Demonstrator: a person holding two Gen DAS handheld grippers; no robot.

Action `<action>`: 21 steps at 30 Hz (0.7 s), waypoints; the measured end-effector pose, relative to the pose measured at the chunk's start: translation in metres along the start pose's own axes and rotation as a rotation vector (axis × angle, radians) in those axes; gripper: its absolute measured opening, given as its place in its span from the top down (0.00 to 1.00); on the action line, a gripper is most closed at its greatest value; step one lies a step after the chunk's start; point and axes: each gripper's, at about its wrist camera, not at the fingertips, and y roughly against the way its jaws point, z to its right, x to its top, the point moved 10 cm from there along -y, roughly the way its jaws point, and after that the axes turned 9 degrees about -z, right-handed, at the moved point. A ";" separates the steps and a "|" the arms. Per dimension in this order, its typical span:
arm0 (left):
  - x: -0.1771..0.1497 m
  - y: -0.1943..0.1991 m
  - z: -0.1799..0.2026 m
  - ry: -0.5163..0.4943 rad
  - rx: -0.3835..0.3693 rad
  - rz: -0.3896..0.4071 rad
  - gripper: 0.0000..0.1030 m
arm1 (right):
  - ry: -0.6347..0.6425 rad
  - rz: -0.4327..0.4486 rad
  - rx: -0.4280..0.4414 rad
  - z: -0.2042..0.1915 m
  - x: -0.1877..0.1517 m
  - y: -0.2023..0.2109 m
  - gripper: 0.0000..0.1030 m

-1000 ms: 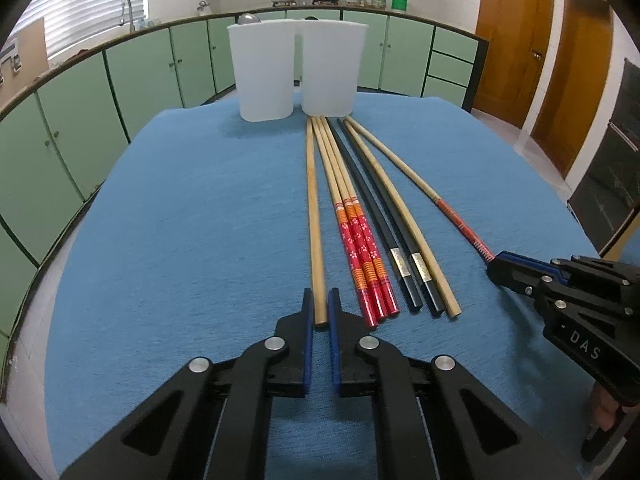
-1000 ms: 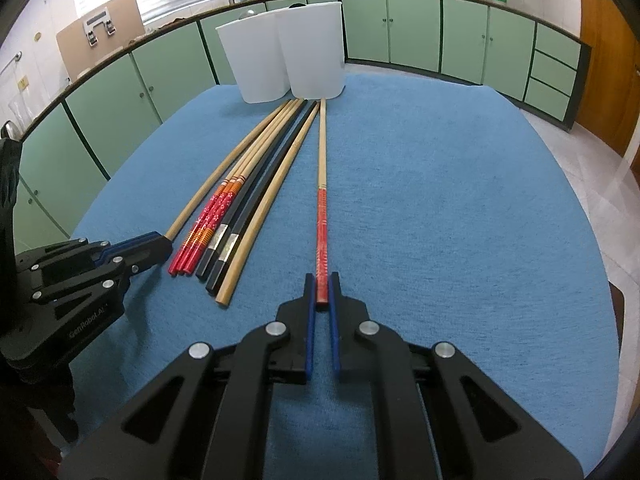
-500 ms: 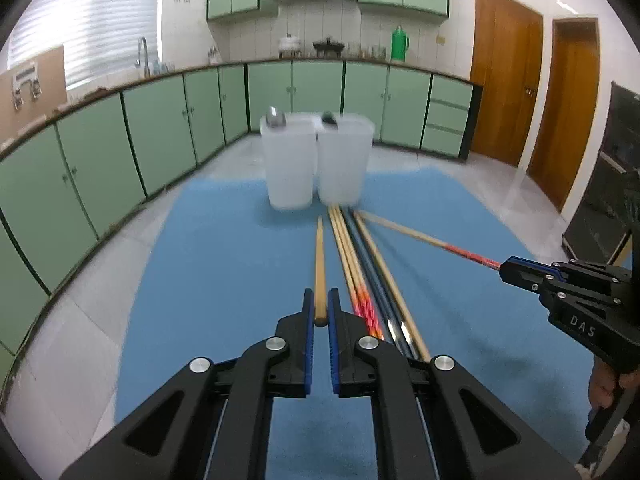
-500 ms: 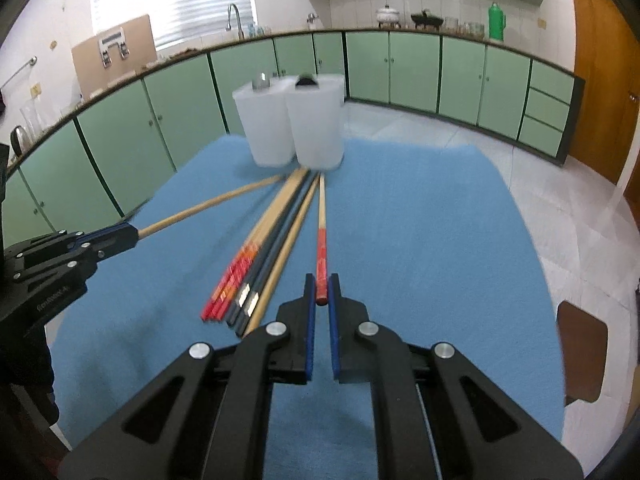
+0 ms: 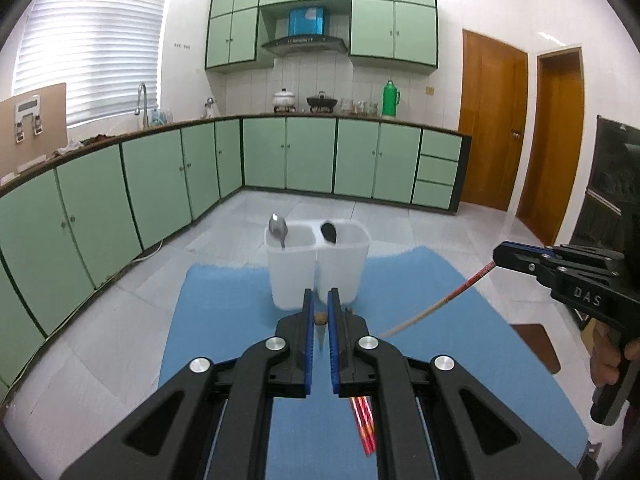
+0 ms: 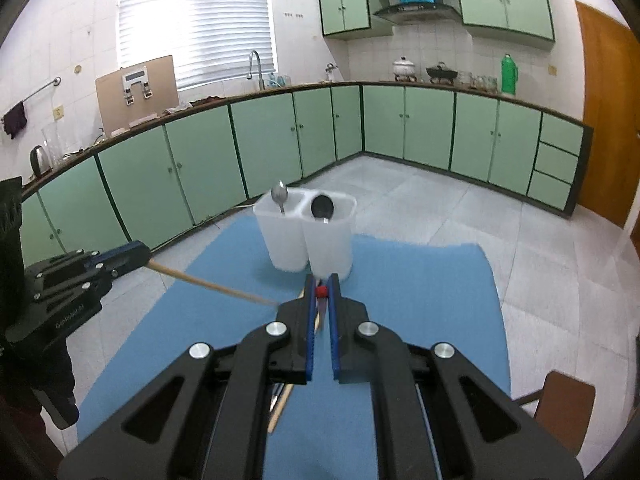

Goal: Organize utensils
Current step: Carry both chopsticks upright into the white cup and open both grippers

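I am gripping a plain wooden chopstick [image 6: 208, 285] in my left gripper [image 5: 319, 318] and a red-ended chopstick [image 5: 448, 298] in my right gripper [image 6: 320, 291], both lifted. I am aiming each tip over the white holder [image 5: 344, 264] before lowering, keeping them apart.

A plain tan bamboo chopstick [image 6: 208, 285] hangs in the air at the left, slanting toward the middle. A bamboo chopstick with a red patterned end [image 5: 436, 305] slants in the air at the right. Red-handled chopsticks [image 5: 363, 424] lie near on the blue cloth. Farther off stand two translucent white plastic bins [image 5: 318, 264], touching; the left holds a silver metal spoon [image 5: 278, 229], the right a black spoon [image 5: 329, 232].
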 end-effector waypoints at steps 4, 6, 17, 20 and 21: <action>0.017 -0.006 -0.002 0.006 -0.022 0.009 0.94 | 0.023 0.000 0.004 0.001 0.023 -0.005 0.95; 0.024 -0.010 -0.006 0.009 -0.029 0.013 0.94 | 0.031 -0.007 0.010 0.000 0.032 -0.007 0.95; 0.059 -0.007 -0.012 0.003 -0.049 0.061 0.94 | 0.059 0.024 0.057 -0.002 0.083 0.001 0.95; 0.077 0.001 -0.011 -0.005 -0.050 0.097 0.94 | 0.072 0.051 0.068 -0.003 0.102 0.010 0.95; 0.082 0.004 -0.011 -0.007 -0.051 0.107 0.94 | 0.074 0.059 0.069 -0.003 0.107 0.012 0.95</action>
